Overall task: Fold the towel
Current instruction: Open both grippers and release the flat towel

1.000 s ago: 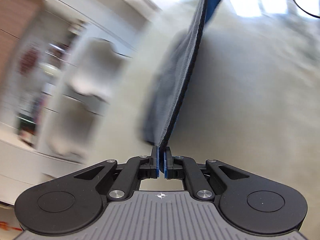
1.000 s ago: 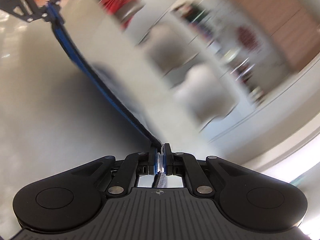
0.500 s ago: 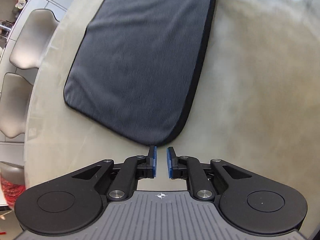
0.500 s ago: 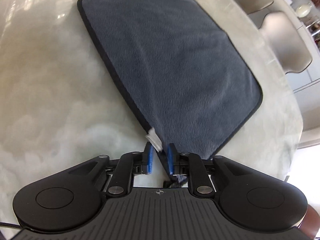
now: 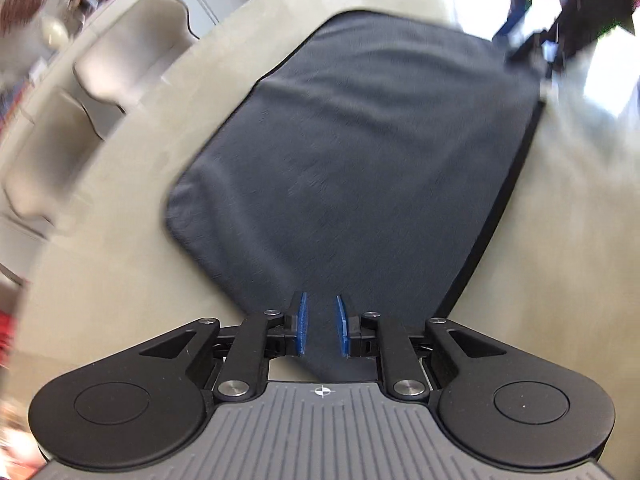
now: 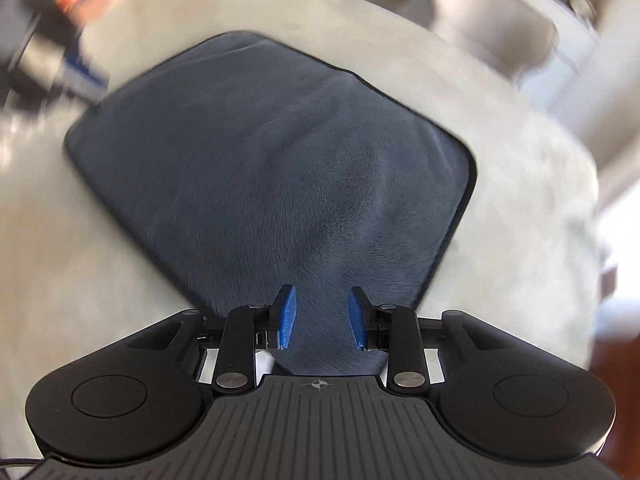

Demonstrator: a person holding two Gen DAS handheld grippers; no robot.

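A dark grey towel [image 5: 360, 168] with a black hem lies flat on the pale table; it also shows in the right wrist view [image 6: 280, 168]. My left gripper [image 5: 320, 326] is open, its blue pads apart over the towel's near corner. My right gripper [image 6: 322, 316] is open over the opposite near corner, holding nothing. The right gripper shows blurred at the far corner in the left wrist view [image 5: 560, 32]. The left gripper shows blurred at the top left in the right wrist view [image 6: 52, 60].
The pale stone table [image 5: 120, 280] has a curved edge. Beige chairs [image 5: 132, 64] stand beyond it on the left; one chair [image 6: 492, 36] shows at the top right in the right wrist view. Cabinets and shelves are blurred behind.
A second ago both grippers held the towel up by its corners. They laid it flat and let go half a second ago; now both are wider open and have shifted over the towel's corners.
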